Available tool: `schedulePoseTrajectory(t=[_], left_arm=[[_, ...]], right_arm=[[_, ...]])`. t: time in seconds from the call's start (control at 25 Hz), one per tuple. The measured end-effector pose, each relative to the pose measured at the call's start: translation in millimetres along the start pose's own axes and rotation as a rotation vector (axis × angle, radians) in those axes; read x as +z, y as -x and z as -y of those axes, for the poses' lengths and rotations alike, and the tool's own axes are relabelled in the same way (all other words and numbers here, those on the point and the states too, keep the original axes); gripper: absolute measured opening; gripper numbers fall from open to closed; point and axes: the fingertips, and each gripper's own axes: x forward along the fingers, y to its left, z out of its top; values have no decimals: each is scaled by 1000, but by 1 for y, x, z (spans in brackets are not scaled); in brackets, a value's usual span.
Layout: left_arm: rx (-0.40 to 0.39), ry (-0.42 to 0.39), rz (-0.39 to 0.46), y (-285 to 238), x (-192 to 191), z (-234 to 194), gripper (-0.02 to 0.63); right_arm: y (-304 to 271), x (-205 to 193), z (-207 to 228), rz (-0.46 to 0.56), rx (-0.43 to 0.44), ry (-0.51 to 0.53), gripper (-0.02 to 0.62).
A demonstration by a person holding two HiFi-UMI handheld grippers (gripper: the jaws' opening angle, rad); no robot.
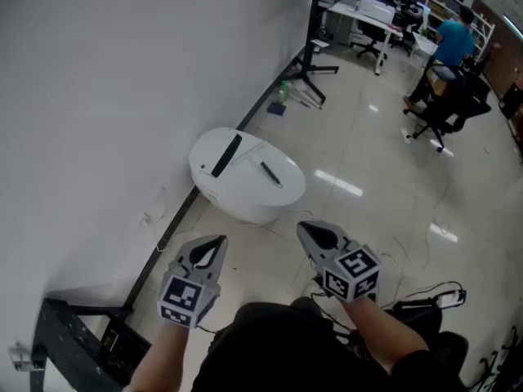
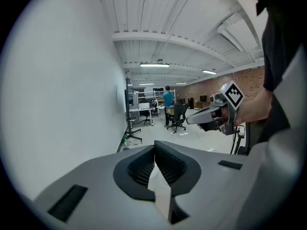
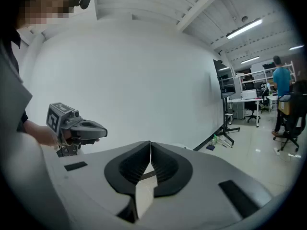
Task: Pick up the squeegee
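A low round white table [image 1: 214, 188] stands against the wall ahead. On it lie a long black bar-shaped tool [image 1: 226, 155], which looks like the squeegee, and a thinner dark tool [image 1: 270, 173] to its right. My left gripper [image 1: 216, 242] hangs near my body, short of the table, its jaws closed and empty. My right gripper [image 1: 303, 229] is level with it, also closed with nothing held. The left gripper [image 2: 154, 150] looks down the room and sees the right gripper [image 2: 191, 120]. The right gripper [image 3: 150, 147] faces the wall and sees the left gripper [image 3: 101, 131].
A white wall runs along the left. A black stand [image 1: 315, 70] and a green bottle [image 1: 283, 91] sit by the wall beyond the table. A person in a teal shirt [image 1: 453, 39] and an office chair [image 1: 445, 109] are far right. Cables [image 1: 433, 296] lie on the floor.
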Motion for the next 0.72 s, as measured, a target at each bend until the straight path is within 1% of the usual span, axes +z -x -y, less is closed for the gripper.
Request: schedulePoseTrajectory(t=[0.2, 0.36, 0.4, 0.48, 0.56, 0.6, 0.72], left_arm=[[13, 21, -6, -5, -6, -20, -8], [22, 34, -25, -15, -11, -28, -8], [27, 38, -32, -19, -12, -32, -8], [37, 52, -54, -31, -18, -39, -8], [48, 69, -86, -45, -25, -47, -8], [53, 77, -102, -53, -29, -51, -8], [66, 101, -142, -88, -35, -59, -8]], right_arm=[[-23, -2, 20, -19, -34, 9, 36], [-49, -11, 48, -57, -48, 14, 104], [-59, -14, 56, -68, -48, 16, 110], [-83, -22, 72, -95, -41, 16, 150], [-110, -33, 88, -126, -24, 12, 156], [-124, -39, 96, -142, -15, 9, 172], [-165, -54, 131, -181, 4, 11, 172]])
